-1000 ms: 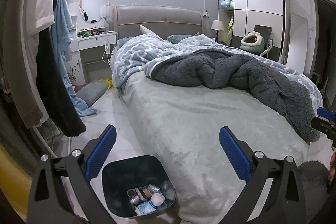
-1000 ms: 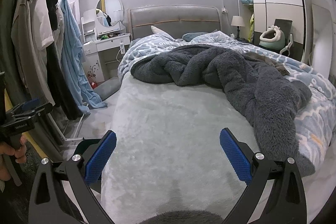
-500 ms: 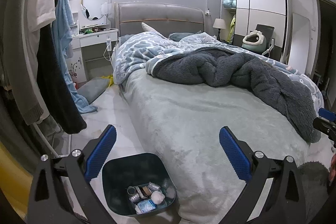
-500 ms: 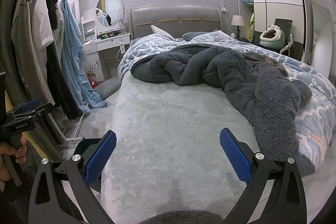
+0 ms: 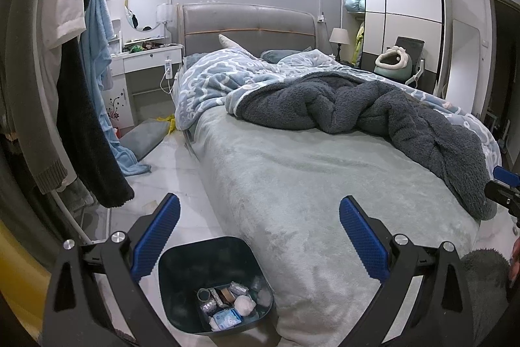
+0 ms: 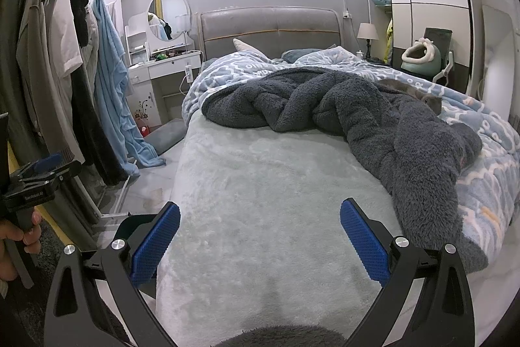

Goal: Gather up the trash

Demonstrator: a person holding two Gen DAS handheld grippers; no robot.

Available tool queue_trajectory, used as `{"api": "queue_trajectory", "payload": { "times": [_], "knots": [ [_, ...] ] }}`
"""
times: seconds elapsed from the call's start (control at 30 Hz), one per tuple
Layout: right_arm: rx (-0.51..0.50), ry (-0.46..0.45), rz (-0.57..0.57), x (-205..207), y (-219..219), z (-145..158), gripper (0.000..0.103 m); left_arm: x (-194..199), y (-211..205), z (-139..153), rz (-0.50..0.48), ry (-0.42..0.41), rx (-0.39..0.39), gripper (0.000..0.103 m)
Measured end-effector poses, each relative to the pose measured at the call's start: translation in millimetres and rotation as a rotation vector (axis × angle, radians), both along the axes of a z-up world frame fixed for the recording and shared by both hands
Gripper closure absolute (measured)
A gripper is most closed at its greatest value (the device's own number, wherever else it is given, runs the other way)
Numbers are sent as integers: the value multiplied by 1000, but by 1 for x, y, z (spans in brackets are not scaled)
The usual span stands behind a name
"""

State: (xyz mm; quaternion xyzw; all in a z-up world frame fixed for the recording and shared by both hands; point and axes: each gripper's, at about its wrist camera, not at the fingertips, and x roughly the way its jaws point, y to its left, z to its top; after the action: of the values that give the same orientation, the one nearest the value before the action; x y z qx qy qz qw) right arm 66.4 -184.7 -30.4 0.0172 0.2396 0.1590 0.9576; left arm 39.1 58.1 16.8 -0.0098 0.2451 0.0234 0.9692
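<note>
A dark blue-green trash bin (image 5: 182, 278) stands on the floor at the bed's near left corner. Several bits of trash (image 5: 232, 304) lie in its bottom: wrappers, a white wad, a light blue packet. My left gripper (image 5: 260, 238) is open and empty, above the bin and the bed's edge. My right gripper (image 6: 260, 238) is open and empty over the foot of the bed; the bin's rim (image 6: 136, 221) shows behind its left finger. No loose trash shows on the bed.
The bed (image 5: 325, 184) has a pale green sheet, a dark grey fleece blanket (image 5: 373, 106) and a blue patterned quilt (image 6: 487, 132). Clothes hang on a rack (image 5: 65, 86) at the left. A white dresser (image 5: 146, 67) stands beyond; a wardrobe (image 5: 406, 21) at the right.
The left view has tipped slightly, so the bin sits a bit higher and closer to centre. Both grippers stay open and empty; the right view is almost unchanged.
</note>
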Motion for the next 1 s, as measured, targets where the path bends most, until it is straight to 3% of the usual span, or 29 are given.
{"api": "queue_trajectory", "payload": {
  "times": [1.0],
  "knots": [
    [-2, 4, -1, 2, -5, -2, 3, 0, 1, 0, 0, 5, -5, 3]
  ]
}}
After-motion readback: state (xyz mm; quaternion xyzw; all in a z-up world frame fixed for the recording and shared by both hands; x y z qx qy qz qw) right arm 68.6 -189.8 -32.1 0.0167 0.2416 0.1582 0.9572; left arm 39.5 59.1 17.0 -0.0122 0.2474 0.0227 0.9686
